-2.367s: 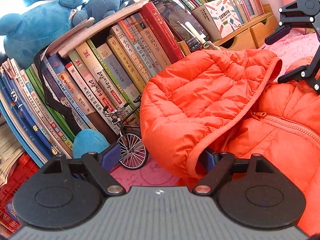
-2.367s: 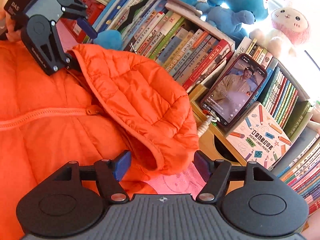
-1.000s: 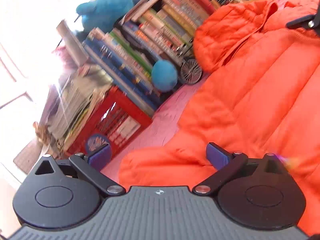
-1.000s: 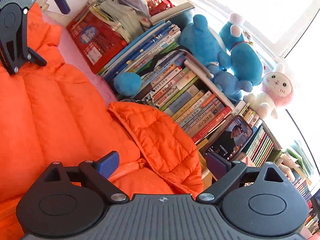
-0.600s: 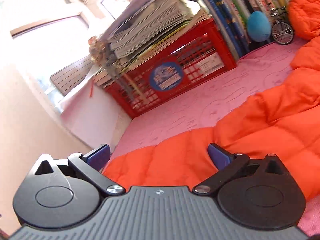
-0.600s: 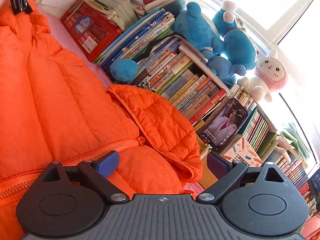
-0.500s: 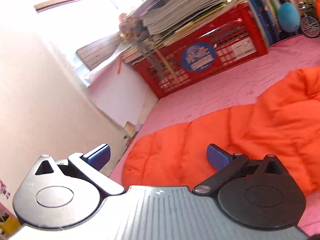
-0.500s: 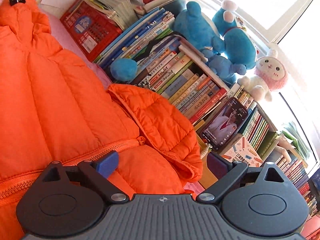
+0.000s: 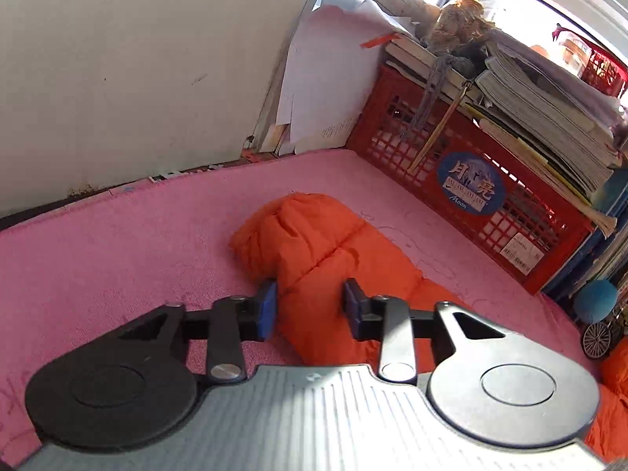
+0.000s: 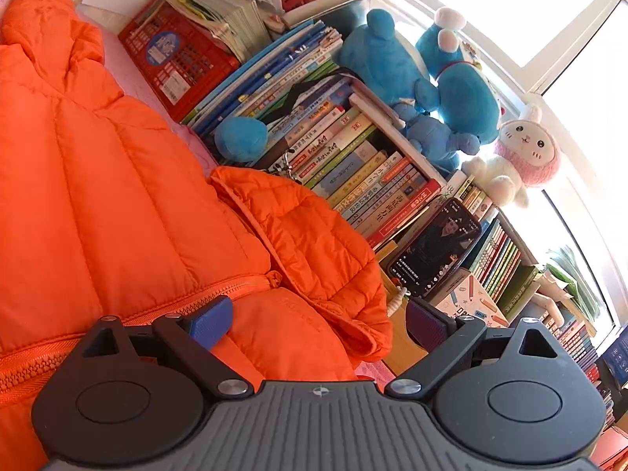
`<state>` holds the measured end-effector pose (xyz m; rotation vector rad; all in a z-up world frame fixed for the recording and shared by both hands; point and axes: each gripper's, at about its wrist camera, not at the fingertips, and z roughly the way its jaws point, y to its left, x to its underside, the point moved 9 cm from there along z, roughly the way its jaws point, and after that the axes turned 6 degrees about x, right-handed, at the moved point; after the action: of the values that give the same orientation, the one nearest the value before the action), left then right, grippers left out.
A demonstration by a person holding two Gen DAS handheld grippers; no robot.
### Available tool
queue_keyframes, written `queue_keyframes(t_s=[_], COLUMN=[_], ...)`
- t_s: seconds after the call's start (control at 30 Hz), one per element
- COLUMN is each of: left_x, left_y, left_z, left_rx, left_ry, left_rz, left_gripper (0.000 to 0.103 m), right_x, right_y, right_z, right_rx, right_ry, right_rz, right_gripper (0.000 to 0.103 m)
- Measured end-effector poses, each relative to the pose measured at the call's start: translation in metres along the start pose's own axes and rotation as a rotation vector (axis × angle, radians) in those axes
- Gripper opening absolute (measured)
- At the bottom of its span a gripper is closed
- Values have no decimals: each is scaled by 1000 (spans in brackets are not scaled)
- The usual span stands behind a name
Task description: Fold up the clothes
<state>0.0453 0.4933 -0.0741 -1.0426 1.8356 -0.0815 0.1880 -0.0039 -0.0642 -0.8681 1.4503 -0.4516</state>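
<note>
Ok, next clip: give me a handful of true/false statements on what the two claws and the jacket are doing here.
1. The left claw has the sleeve of the orange jacket between its pads. True; its jaws are closing on it.
2. The right claw grips the hood. False: its jaws stand wide, holding nothing.
3. The jacket's zip is undone. False: it is zipped up.
4. The jacket lies on a pink cover. True.
5. A red crate stands behind the sleeve. True.

Pink mat (image 9: pixel 117 243) spread as the carrying surface. Directly on it: orange puffer jacket (image 10: pixel 98 180) lying flat, red crate (image 9: pixel 471 196) just beside the jacket's sleeve, blue ball (image 9: pixel 594 300) past the crate.
</note>
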Motion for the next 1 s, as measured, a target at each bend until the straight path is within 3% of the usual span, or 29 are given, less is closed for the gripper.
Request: queue_keyframes(t_s=[0.03,0.07,0.17,0.27,0.4,0.57,0.67,0.73,0.8,0.9,1.0], left_x=[-4,-8,-36,-44,-28,-14,-3,20,53,120,176], left_y=[1,3,-7,-8,24,22,-49,-113,-173,-246,-293], left_z=[0,-1,-31,-48,-29,-42,-58,-64,-63,-49,-34], left_rx=[23,44,19,-62,-315,-381,-290,-154,5,194,211], left_ry=[-11,-25,-198,-249,-146,-143,-199,-211,-181,-102,-113], left_rz=[-49,-92,10,111,243,354,619,764,834,909,1066], left_gripper=[8,8,5,4,1,1,2,3,9,9,9], right_x=[0,0,0,0,0,0,0,0,-1,-2,-8], right_y=[0,0,1,1,1,2,2,2,2,3,0], right_z=[0,0,-1,-1,-1,-1,-1,-2,-2,-5,-12], right_rx=[1,2,8,9,10,10,13,20,30,51,92], right_ry=[0,-1,-5,-6,-5,-6,-8,-12,-20,-39,-101], right_rz=[-1,-1,-5,-6,-6,-6,-8,-13,-20,-34,-48], right_gripper=[96,96,96,96,96,96,96,96,96,96,96])
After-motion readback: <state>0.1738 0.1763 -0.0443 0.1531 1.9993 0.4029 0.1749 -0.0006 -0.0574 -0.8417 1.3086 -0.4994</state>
